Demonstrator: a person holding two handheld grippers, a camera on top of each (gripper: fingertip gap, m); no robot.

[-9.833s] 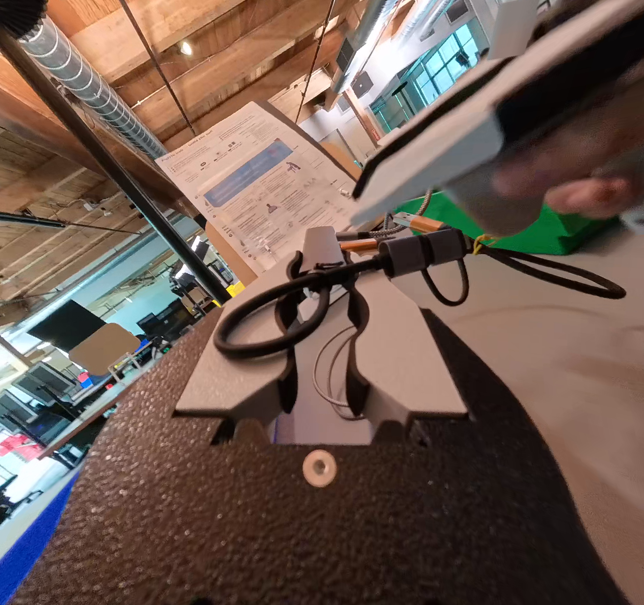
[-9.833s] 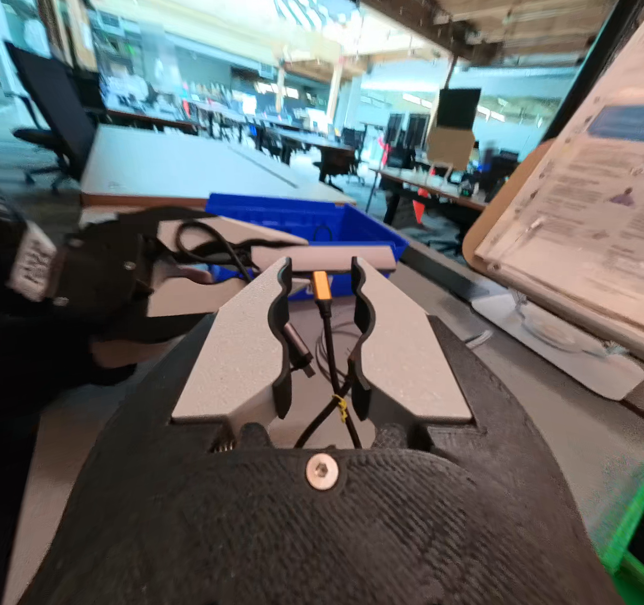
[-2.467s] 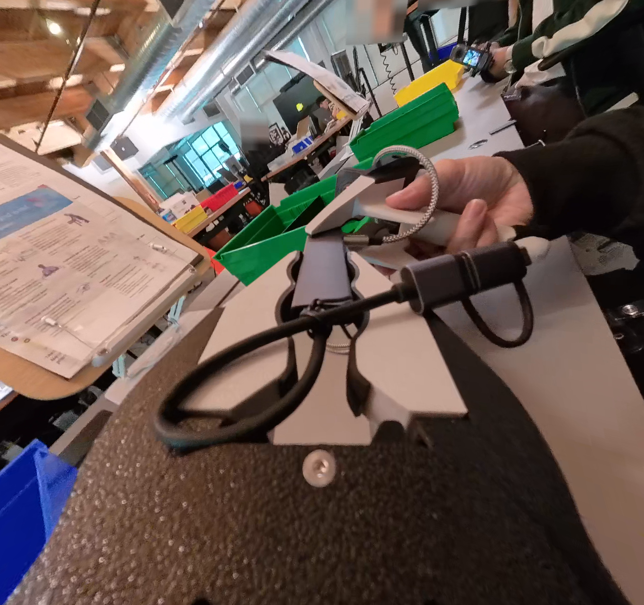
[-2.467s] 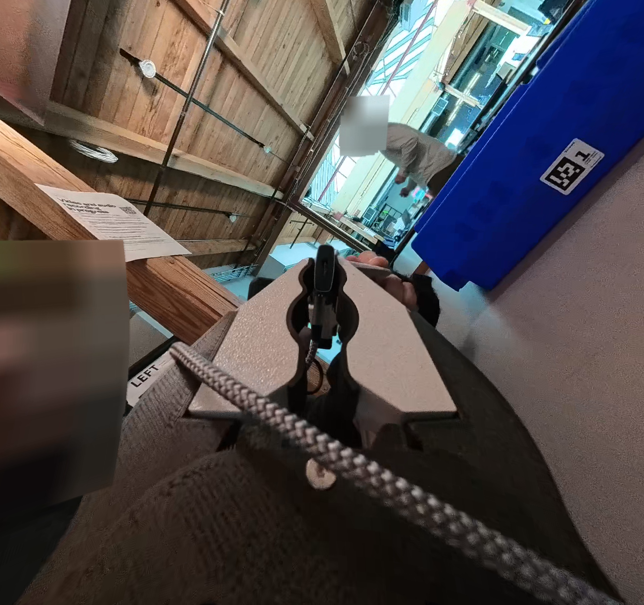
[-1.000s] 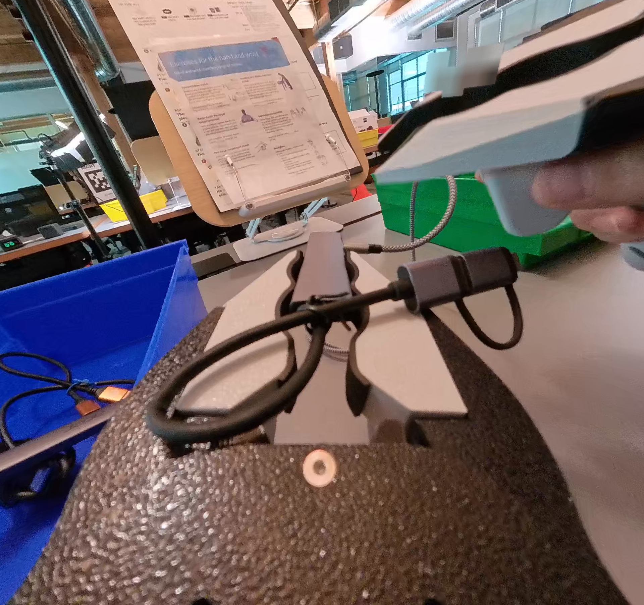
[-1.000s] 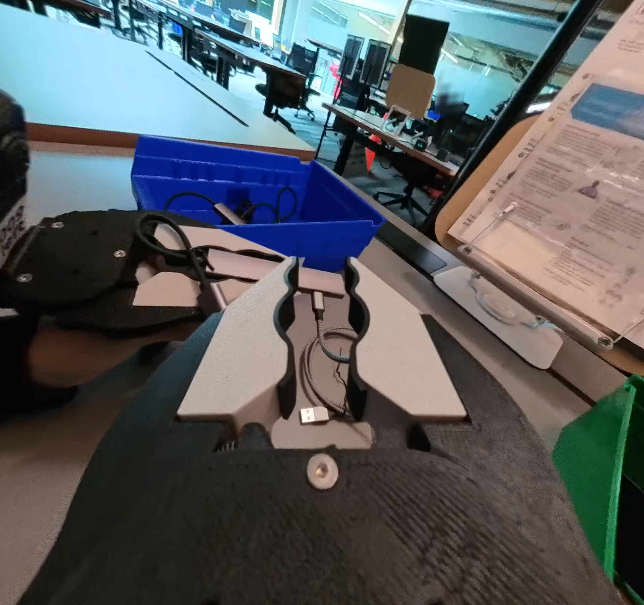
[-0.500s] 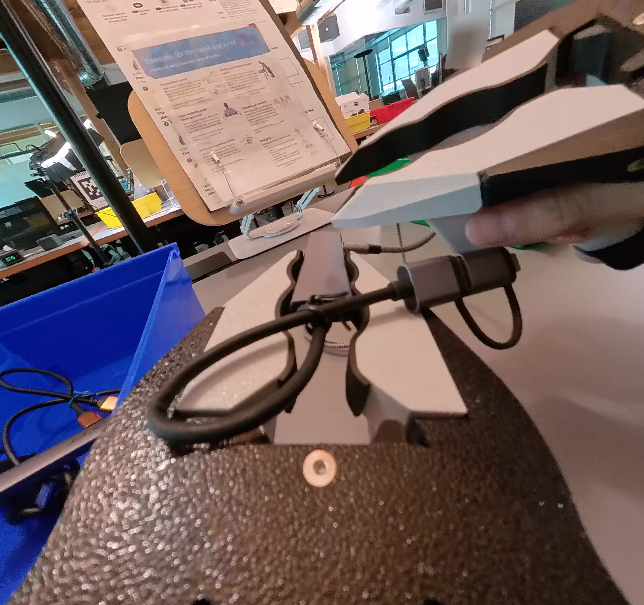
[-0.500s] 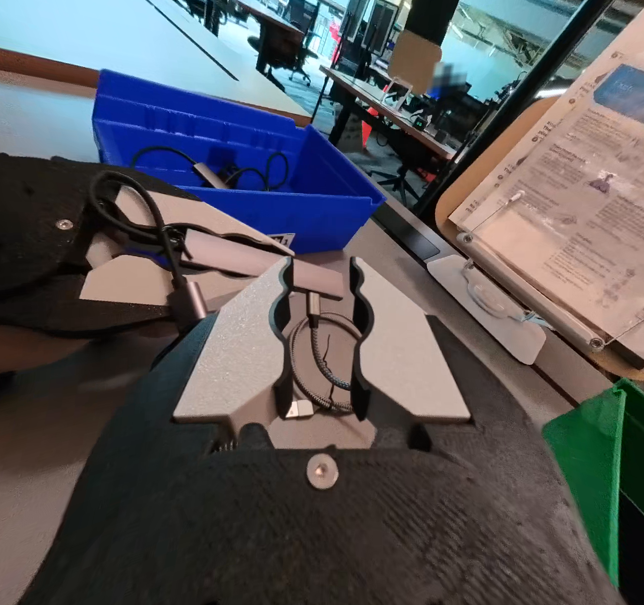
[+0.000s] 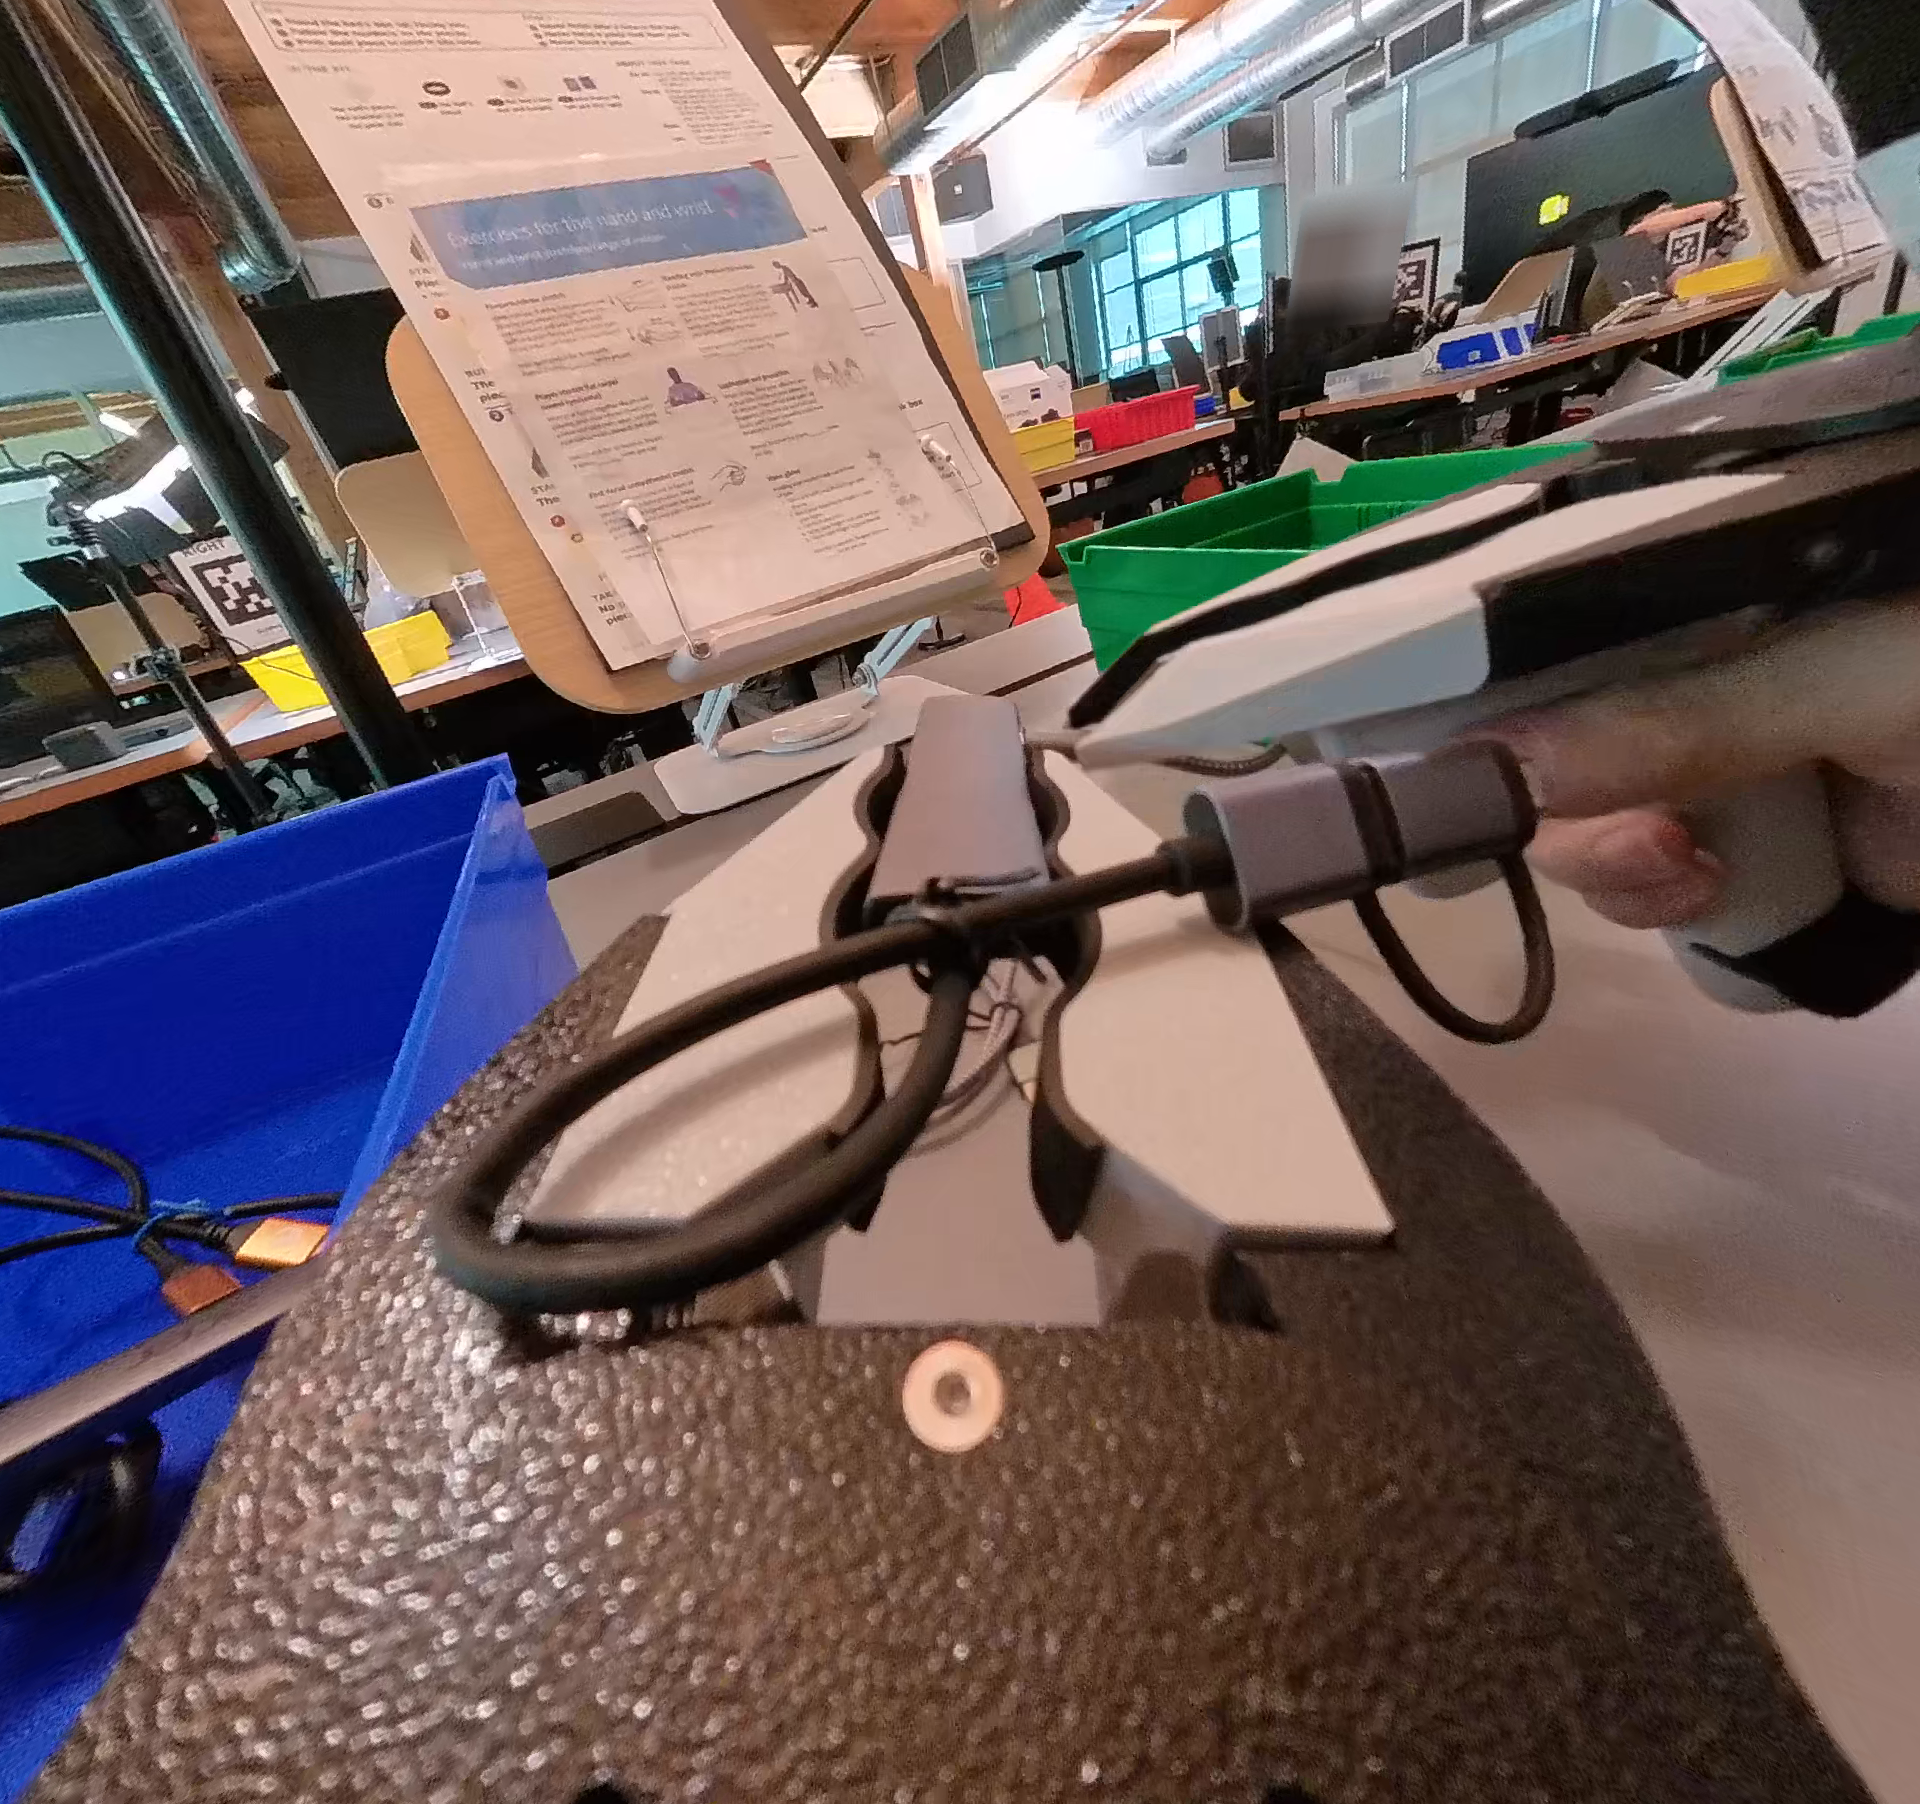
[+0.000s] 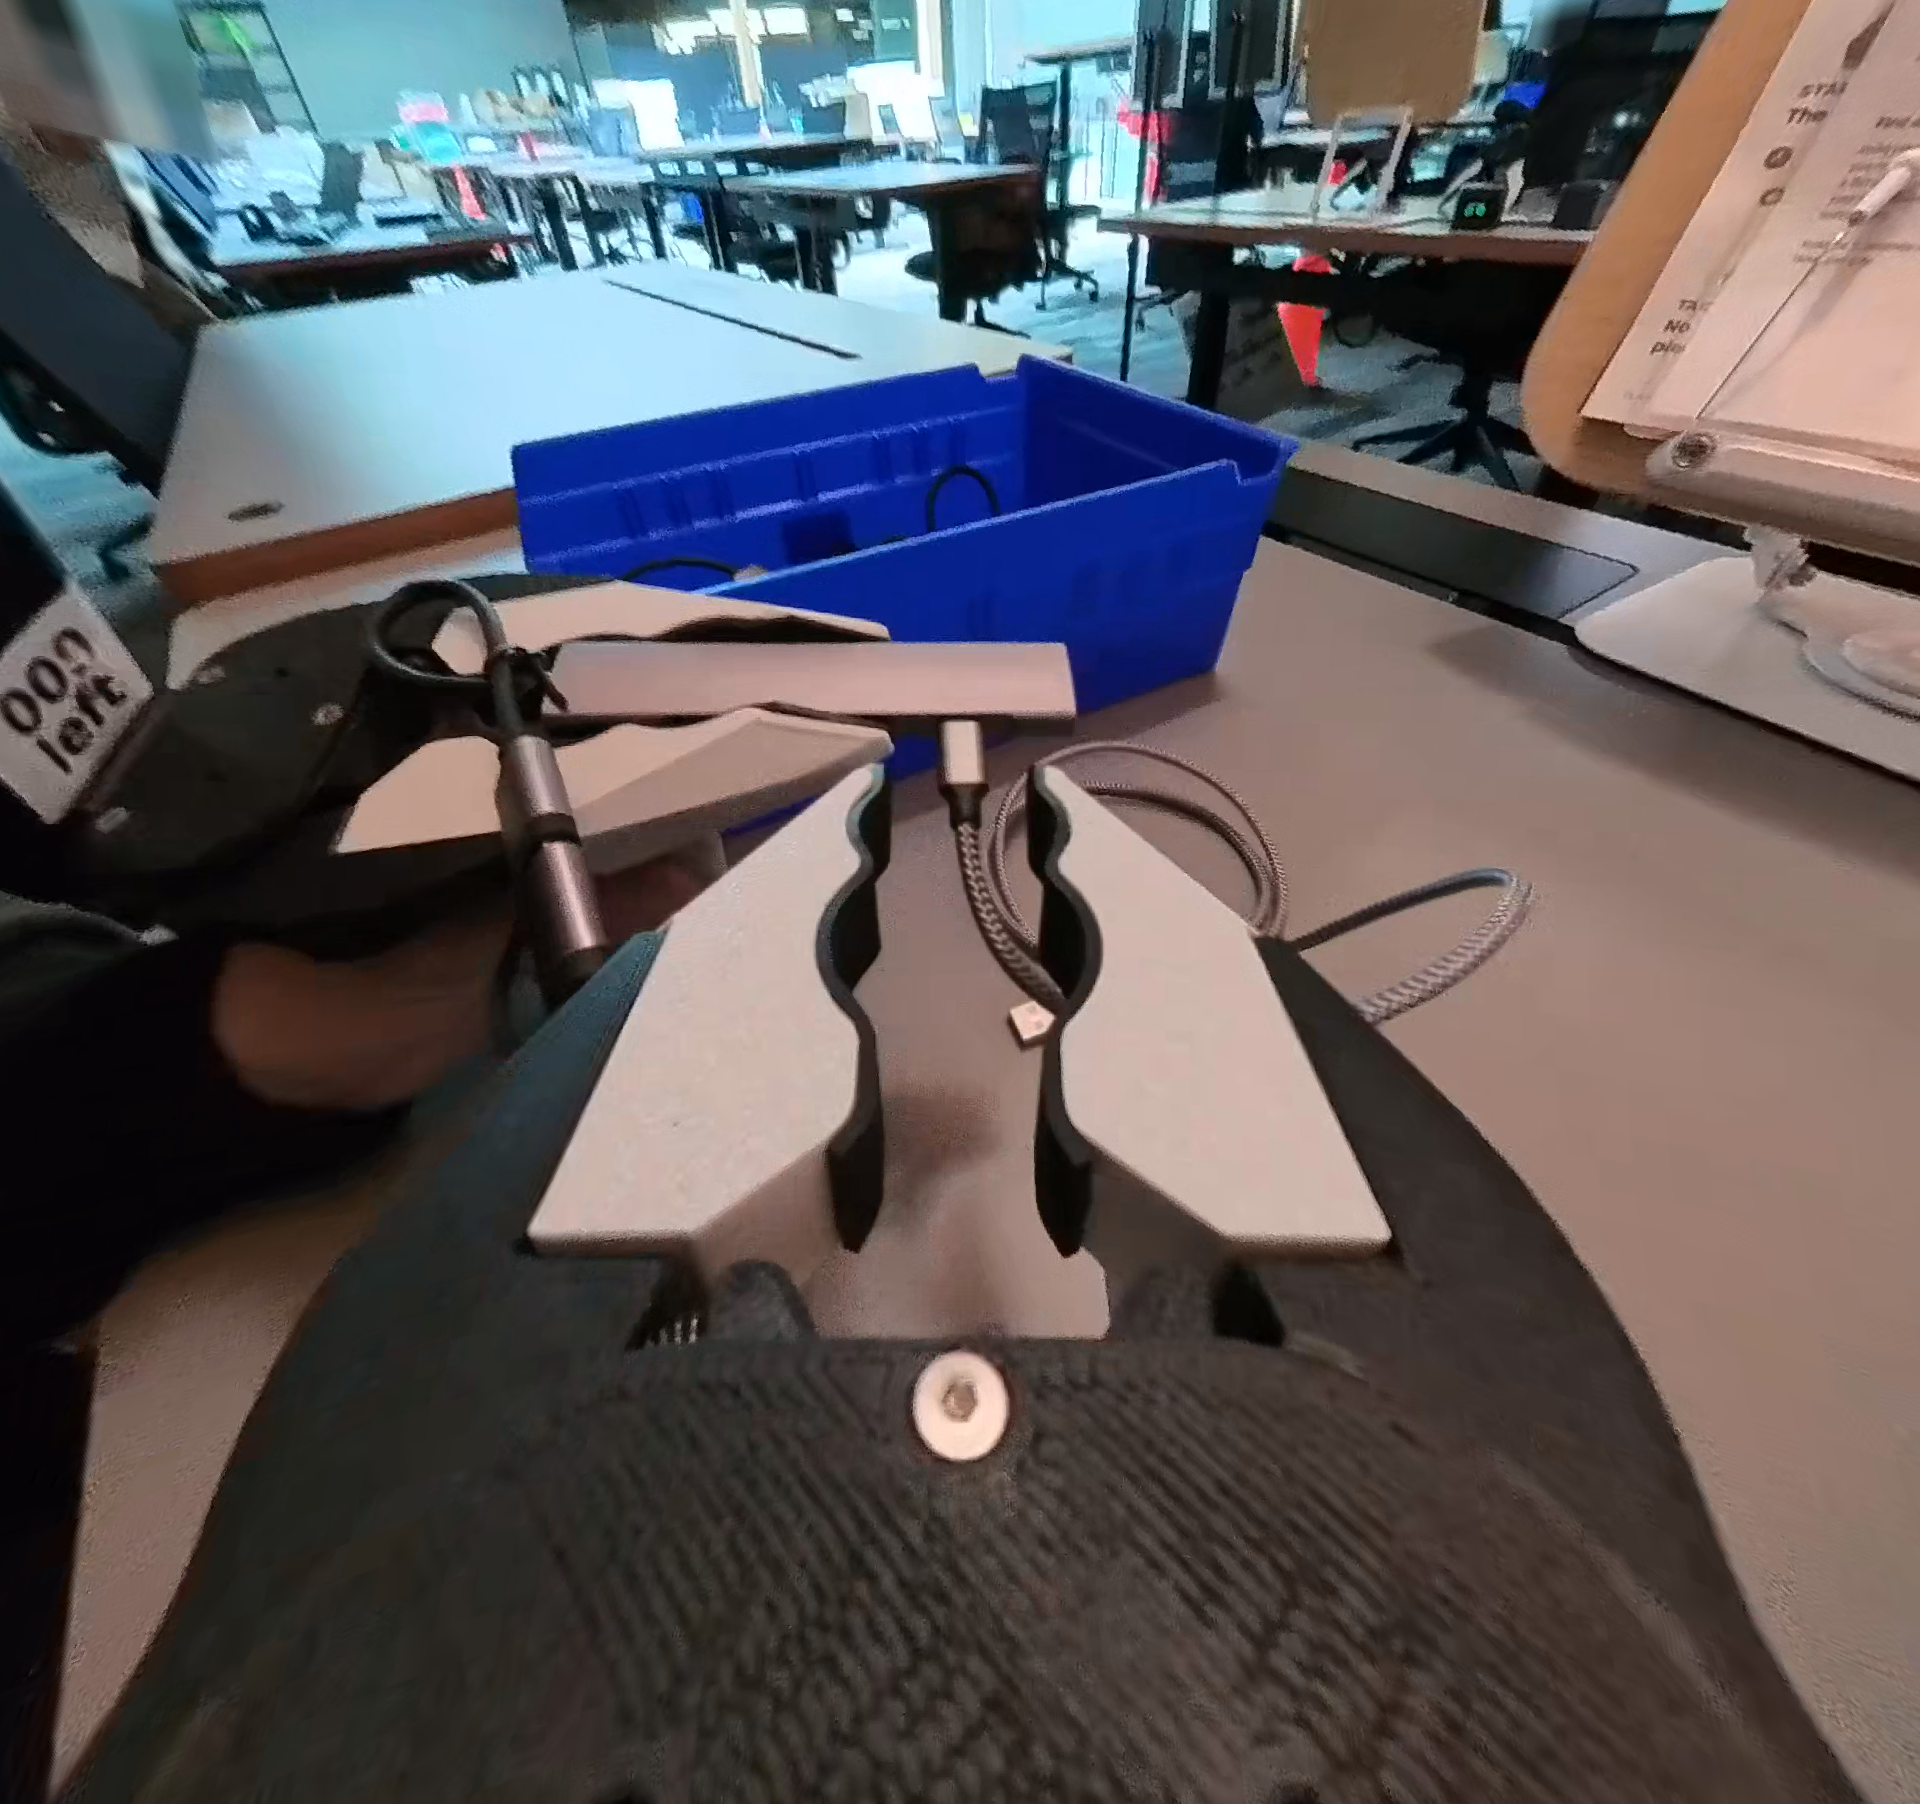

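Two bins (image 9: 239,975) (image 9: 1247,539), one hub (image 10: 810,679)

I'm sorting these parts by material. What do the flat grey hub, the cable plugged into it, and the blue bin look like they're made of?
Flat grey hub: likely anodised aluminium, going by its matte, even grey and crisp edges; painted plastic is possible.
Cable: woven grey sheath with a visible braid pattern, and a smooth metallic-looking plug shell.
Blue bin: moulded plastic, glossy, with ribbed walls.

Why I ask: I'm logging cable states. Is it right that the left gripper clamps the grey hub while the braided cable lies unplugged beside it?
Not quite: the left gripper clamps the grey hub, but the braided cable is plugged into it, as the right wrist view shows.
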